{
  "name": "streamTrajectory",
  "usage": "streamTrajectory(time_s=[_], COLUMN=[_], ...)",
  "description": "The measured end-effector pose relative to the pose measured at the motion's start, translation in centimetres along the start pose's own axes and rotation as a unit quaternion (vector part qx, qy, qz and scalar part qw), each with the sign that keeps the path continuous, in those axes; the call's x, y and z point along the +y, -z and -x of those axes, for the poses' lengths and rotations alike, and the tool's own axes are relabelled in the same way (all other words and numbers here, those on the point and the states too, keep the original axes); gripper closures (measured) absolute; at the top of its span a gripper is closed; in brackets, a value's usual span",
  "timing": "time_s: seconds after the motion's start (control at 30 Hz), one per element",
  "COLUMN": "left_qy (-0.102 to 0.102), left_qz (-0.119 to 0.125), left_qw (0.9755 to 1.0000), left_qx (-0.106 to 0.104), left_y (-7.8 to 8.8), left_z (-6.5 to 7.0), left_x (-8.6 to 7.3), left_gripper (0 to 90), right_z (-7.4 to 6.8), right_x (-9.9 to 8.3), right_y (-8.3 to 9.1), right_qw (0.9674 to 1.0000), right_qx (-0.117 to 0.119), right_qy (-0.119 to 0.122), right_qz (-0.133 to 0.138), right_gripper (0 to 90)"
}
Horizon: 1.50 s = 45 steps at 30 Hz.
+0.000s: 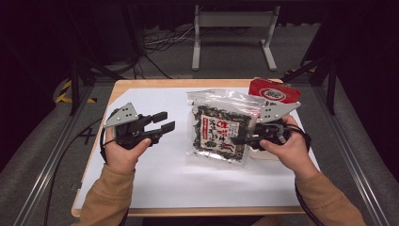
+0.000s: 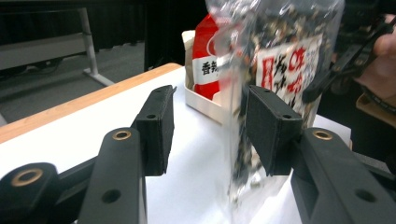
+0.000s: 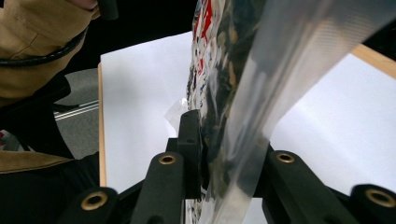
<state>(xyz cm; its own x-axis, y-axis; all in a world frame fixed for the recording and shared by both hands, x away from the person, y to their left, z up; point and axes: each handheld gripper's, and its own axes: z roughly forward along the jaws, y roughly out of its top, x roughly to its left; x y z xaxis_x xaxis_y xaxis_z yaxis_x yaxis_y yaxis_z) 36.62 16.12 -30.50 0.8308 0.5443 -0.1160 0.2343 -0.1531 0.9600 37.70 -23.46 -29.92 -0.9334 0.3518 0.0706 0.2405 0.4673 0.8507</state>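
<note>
a clear seaweed bag [image 1: 220, 129] hangs over the white sheet [image 1: 155, 169], right of the table's centre, pinched at its 3 o'clock edge by the right gripper [image 1: 244, 140]. the left gripper [image 1: 164, 123], jaws apart and empty, waits at 9 o'clock. best to keep the pinch firm and the bag level; its long axis runs 12 to 6, zip end at 12, near the red packet [image 1: 274, 93].

Clear bag [image 1: 220, 132] (dark flakes, red-white label); red packet [image 1: 274, 93]; white table sheet [image 1: 160, 174]
</note>
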Motion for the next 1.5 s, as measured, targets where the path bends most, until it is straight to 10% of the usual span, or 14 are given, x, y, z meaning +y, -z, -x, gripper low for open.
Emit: streamTrajectory(time_s=[1.5], left_qy=[0.005], left_qz=[-0.062], left_qw=[0.9977], left_qx=[0.027], left_y=[0.5], left_z=[-2.4], left_x=[-1.5], left_gripper=[39.2], right_z=[1.9], right_x=[3.2], right_y=[8.8], right_qw=[0.9944], right_qx=[-0.1], right_qy=[0.024], right_qz=[0.024], right_gripper=[74.7])
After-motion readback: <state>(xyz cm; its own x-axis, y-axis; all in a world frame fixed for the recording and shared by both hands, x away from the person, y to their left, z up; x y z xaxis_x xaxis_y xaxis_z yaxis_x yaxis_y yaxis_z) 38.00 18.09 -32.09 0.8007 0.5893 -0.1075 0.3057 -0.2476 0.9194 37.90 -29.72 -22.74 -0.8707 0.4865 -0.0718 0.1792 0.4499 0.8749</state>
